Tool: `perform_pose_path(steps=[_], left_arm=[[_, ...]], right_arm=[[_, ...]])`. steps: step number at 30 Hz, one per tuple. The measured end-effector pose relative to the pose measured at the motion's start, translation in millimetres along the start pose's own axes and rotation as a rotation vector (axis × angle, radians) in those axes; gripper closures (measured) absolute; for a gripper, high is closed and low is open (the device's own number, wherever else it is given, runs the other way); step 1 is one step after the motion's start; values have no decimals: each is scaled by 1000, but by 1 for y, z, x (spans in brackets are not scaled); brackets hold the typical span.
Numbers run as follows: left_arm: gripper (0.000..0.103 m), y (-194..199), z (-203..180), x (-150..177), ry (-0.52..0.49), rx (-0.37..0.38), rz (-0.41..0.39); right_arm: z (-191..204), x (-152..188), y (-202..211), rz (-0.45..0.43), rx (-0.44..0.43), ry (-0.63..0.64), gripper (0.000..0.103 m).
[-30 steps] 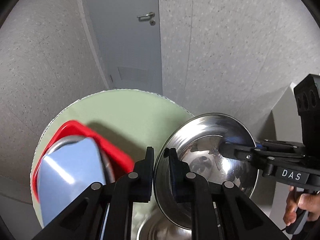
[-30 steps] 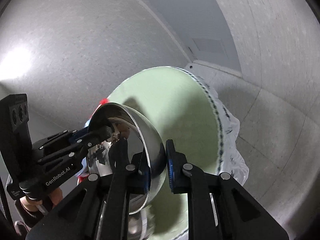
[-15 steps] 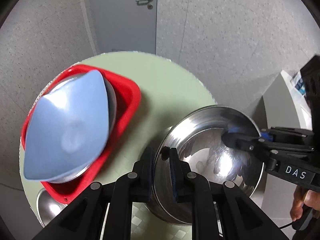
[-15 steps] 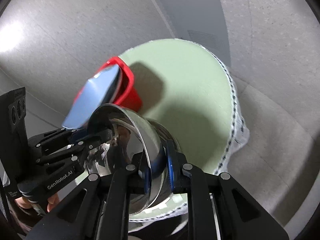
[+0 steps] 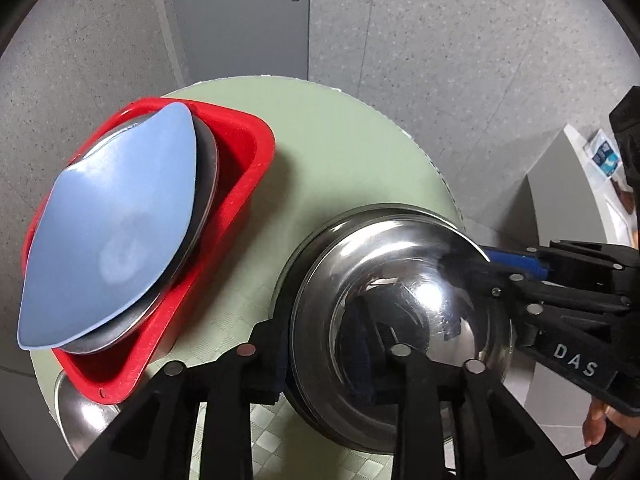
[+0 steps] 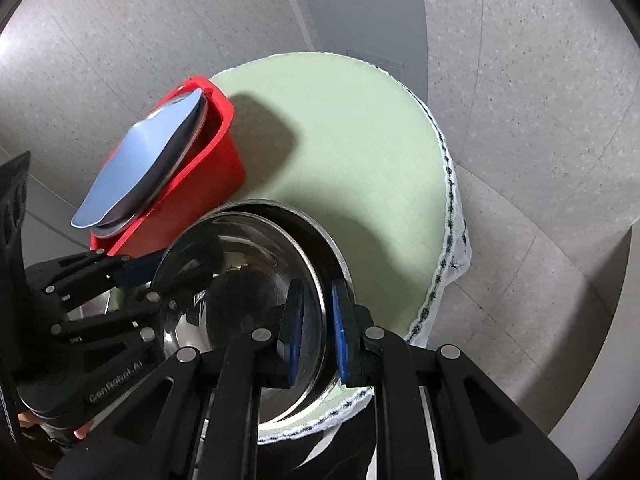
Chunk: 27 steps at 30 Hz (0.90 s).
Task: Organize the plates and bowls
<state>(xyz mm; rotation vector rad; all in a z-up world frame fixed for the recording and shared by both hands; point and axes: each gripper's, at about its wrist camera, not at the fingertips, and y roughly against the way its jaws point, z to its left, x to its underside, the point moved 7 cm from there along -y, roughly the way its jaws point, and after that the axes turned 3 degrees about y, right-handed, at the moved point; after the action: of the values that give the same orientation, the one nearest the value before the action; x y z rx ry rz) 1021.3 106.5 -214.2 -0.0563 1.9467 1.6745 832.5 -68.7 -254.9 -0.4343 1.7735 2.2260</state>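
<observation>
A shiny steel bowl point(image 5: 420, 280) point(image 6: 248, 280) sits nested in a larger steel bowl point(image 5: 304, 248) on the round green table point(image 5: 340, 140). My left gripper point(image 5: 328, 344) straddles the inner bowl's near-left rim. Its jaws are opening, the rim stands loose between them and the pads do not press on it. In the right wrist view the left gripper point(image 6: 176, 276) shows at the bowl's left edge. My right gripper point(image 6: 318, 320) is shut on the opposite rim with its blue pads, and the left wrist view shows it point(image 5: 480, 258) at the right.
A red basin point(image 5: 256, 152) point(image 6: 224, 152) stands on the table's left, holding a blue plate point(image 5: 120, 220) that leans on steel plates. Another steel bowl point(image 5: 80, 400) lies near the front-left edge. A grey cabinet point(image 5: 560, 200) is at the right, a door point(image 5: 248, 20) behind. A hand point(image 5: 600, 420) holds the right gripper.
Both grippers have carried the steel bowl down from a tilted hold into the larger bowl on the table. The left jaws have spread apart off the rim.
</observation>
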Motion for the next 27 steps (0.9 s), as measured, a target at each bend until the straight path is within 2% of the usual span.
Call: perform_pose_path(steps=[3,5,6,8,13,16,18,19,22,27], left_arm=[[67,3,1,4,12,24,-10],[50,11,3,9,18,56,-27],[46,17,1,10,23,63,-46],[33,30,8,10,38,16,-97],[27,66,37,13,119,43,-191],[18,92,71,29,169,3,-258],[15,105,95,45,200,-28,-285],[15,111,111,54,221,-53,-291],[15,123,147,81,266,-93,-298],[15,132,191,123,338,-134,-274]], right_arm=[[2,3,3,-8,11,-1,88],[5,1,5,-26,26,-4,86],[6,1,9,-39,31,-6,85],[9,-2,17,-70,47,-11,78],[27,-9,42,-148,50,-8,60],[55,-11,51,-183,9,8,59],[81,-10,51,-188,-33,27,58],[91,-8,50,-191,-50,34,58],[133,-1,38,-178,-109,69,47],[191,13,4,-110,-164,124,46]])
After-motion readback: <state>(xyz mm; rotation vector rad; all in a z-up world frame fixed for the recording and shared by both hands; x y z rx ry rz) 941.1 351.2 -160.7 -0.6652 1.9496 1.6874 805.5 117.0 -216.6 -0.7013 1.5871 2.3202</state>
